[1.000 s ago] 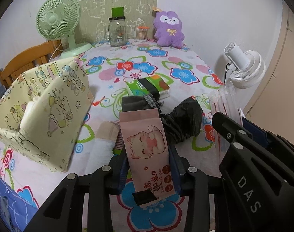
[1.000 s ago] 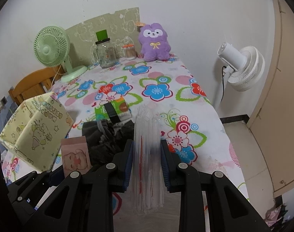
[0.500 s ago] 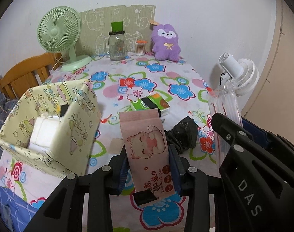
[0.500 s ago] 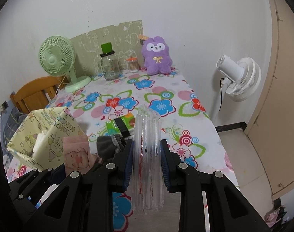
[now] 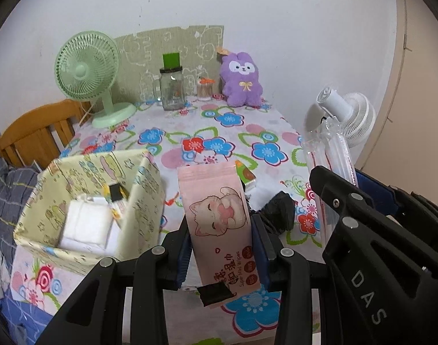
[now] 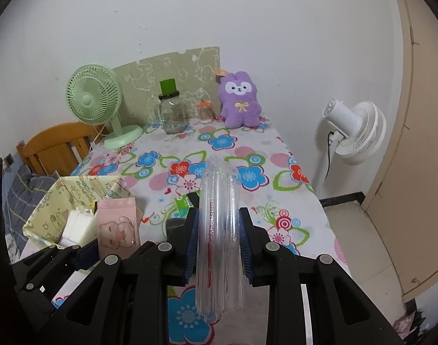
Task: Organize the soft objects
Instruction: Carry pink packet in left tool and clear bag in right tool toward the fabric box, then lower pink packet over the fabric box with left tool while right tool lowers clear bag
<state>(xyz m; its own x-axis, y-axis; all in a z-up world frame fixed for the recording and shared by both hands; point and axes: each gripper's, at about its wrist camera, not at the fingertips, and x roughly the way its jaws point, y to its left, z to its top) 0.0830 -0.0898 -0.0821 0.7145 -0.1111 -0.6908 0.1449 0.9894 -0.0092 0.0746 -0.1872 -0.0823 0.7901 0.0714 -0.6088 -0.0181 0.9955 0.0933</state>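
Observation:
My left gripper [image 5: 222, 238] is shut on a pink wet-wipes pack [image 5: 219, 218] with a cat picture, held above the table's near edge, to the right of a yellow patterned fabric box [image 5: 138, 215] holding white tissue packs [image 5: 86, 225]. My right gripper [image 6: 217, 244] is shut on a clear plastic pack [image 6: 219, 230] of thin sticks, held upright. The pink pack [image 6: 118, 224] and the box [image 6: 46, 212] also show at the left of the right wrist view. A dark cloth [image 5: 279, 210] and a green pack [image 6: 184, 202] lie on the flowered tablecloth.
At the back of the table stand a green fan [image 5: 88, 77], a glass jar [image 5: 171, 89], a small pot [image 5: 204, 89] and a purple plush [image 5: 242, 80]. A wooden chair [image 5: 32, 135] is at the left. A white floor fan [image 6: 354, 132] stands right of the table.
Both grippers have risen and pulled back from the table with their packs. The box's inside now shows from above.

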